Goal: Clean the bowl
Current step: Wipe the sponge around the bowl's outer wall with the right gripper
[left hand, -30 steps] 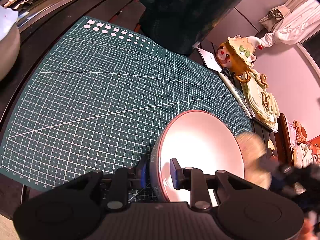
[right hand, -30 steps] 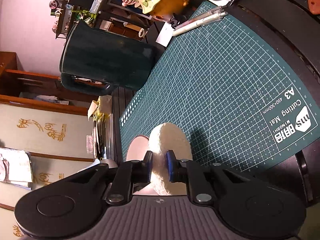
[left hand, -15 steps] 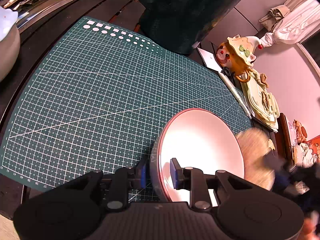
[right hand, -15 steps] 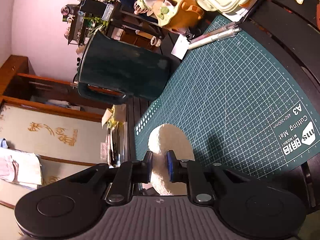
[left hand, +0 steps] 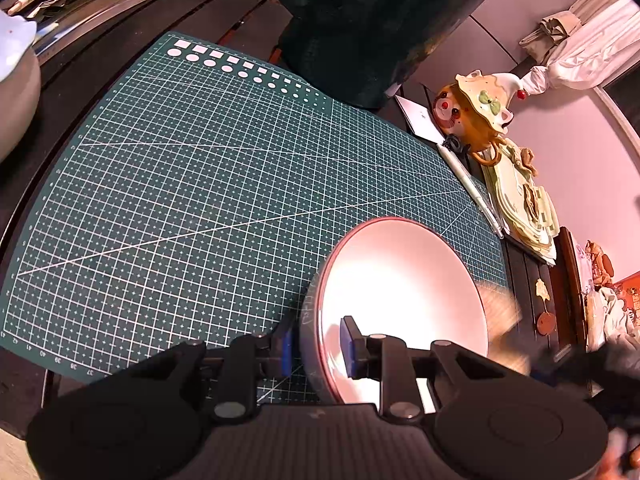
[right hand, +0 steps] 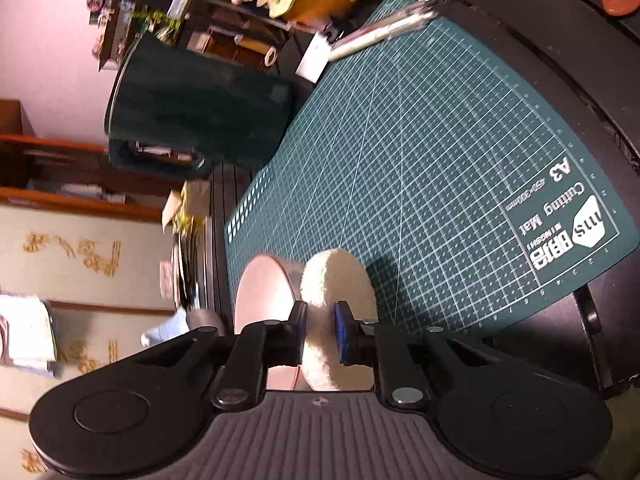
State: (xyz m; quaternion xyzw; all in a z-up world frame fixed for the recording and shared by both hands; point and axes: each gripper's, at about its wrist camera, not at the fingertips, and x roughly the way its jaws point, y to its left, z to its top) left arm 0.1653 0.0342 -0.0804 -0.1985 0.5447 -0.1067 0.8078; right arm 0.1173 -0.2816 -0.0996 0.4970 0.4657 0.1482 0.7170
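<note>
Left gripper point(left hand: 316, 350) is clamped on the rim of the bowl point(left hand: 404, 292), tilted over the cutting mat point(left hand: 224, 184) at about 5 o'clock; right gripper point(right hand: 319, 334) pinches a round sponge point(right hand: 340, 280) just beside it

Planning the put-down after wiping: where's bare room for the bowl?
The cutting mat is bare from the bowl, held in the left hand-held gripper, back to the dark green jug. The logo corner is bare too. Crowded: the pen and clown teapot along the mat's edge.
</note>
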